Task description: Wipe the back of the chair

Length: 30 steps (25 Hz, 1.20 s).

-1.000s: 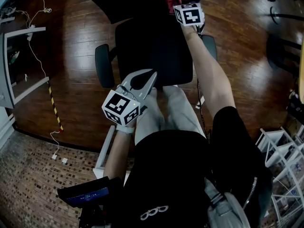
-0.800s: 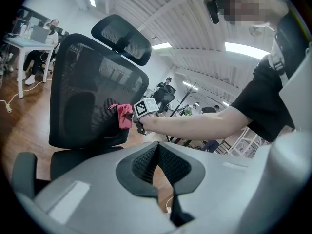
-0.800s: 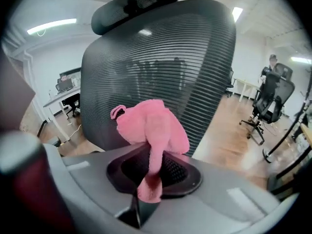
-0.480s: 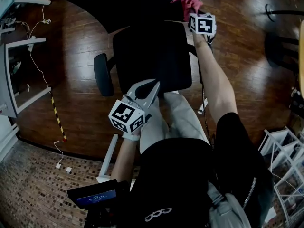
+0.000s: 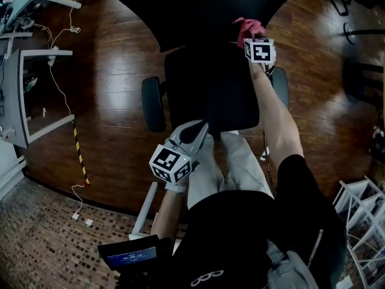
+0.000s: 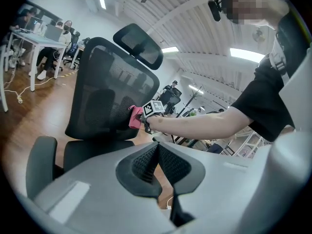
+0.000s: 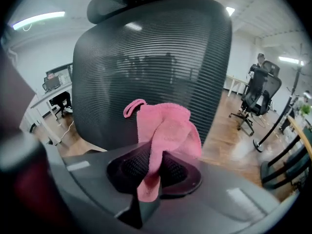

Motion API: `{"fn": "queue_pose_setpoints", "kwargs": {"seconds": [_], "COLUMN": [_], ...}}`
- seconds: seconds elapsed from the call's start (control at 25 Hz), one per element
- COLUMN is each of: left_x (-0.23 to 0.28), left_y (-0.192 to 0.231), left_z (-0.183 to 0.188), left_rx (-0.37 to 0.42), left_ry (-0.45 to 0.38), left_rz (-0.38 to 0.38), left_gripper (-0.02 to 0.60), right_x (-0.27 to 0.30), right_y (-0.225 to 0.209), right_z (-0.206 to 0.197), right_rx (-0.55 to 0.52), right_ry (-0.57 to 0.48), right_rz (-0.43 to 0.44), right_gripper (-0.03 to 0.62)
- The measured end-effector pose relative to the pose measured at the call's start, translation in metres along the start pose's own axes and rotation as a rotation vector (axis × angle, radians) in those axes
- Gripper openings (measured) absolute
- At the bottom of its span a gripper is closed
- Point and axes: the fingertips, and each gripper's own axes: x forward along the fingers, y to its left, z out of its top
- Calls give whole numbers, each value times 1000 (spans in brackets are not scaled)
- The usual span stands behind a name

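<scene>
A black mesh office chair (image 5: 210, 83) stands in front of me, its mesh back (image 7: 151, 67) filling the right gripper view, headrest (image 6: 139, 45) on top. My right gripper (image 5: 248, 36) is shut on a pink cloth (image 7: 163, 130), which is held up against the lower right part of the chair back (image 6: 109, 96). The cloth (image 5: 246, 29) shows pink above the marker cube; in the left gripper view the cloth (image 6: 135, 117) rests on the back's right edge. My left gripper (image 5: 194, 131) hangs low near the seat's front edge, jaws shut on nothing.
Dark wooden floor (image 5: 108, 89) surrounds the chair. A white desk frame (image 5: 30, 71) and cables (image 5: 57, 71) lie at the left. White shelving (image 5: 361, 209) stands at the lower right. Other office chairs (image 7: 256, 96) and seated people (image 6: 48, 52) are farther off.
My right gripper with the pink cloth has slid right and slightly down along the chair back. The left gripper has drifted a little right and down; the view has shifted.
</scene>
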Motion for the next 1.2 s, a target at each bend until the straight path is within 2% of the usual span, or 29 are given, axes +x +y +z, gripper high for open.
{"fn": "queue_pose_setpoints", "kwargs": {"seconds": [0.32,0.8,1.04,1.2], "left_x": [-36,-54,-57,-51], "left_y": [38,100,110,109], "left_z": [11,69,68,66], "left_rx": [-11,39,22,7], "left_ry": [-48,-113,-110,-112], "left_rz": [67,74,69,73], "left_gripper": [-6,-6,-6,-6], "right_x": [23,45,48,53], "right_y": [112,263,326,353], "right_z": [28,52,51,49], "right_rx": [-117,-207,-288,-343], "right_ry": [-19,-46,-71,-73], "right_rz": [110,239,346,444], "right_gripper": [41,41,41,41]}}
